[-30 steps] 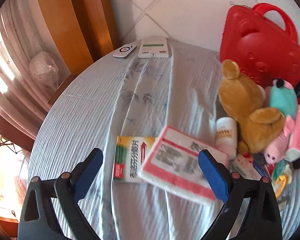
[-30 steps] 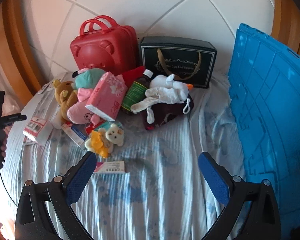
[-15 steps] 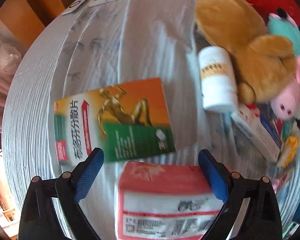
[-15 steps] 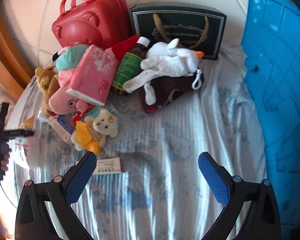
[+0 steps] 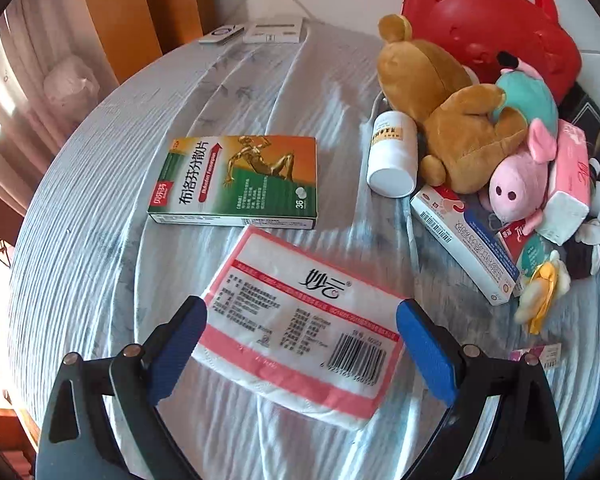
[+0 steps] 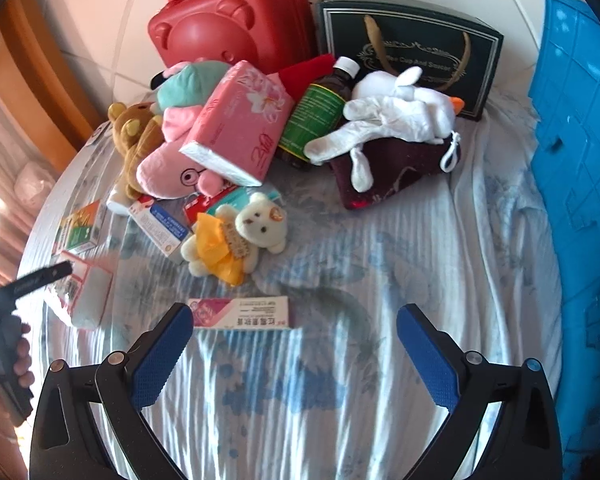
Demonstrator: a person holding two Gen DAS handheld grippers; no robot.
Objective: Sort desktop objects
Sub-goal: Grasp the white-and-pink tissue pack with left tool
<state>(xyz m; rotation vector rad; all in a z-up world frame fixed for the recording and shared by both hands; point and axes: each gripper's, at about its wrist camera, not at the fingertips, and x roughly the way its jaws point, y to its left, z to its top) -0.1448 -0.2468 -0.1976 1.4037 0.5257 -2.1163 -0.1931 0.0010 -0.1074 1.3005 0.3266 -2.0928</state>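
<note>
Straddling a pink-and-white tissue pack [image 5: 300, 320] on the bench [image 5: 100, 240], the left tool [image 5: 302, 336] gaped open; the right tool [image 6: 294, 340] also gaped, holding nothing

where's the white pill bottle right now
In the left wrist view the white pill bottle lies on its side right of centre, against the brown teddy bear, with the green-and-orange medicine box to its left.

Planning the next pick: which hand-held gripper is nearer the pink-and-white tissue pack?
Left. The left hand-held gripper is open with the tissue pack between its fingers; the right hand-held gripper is off to the pack's right.
</note>
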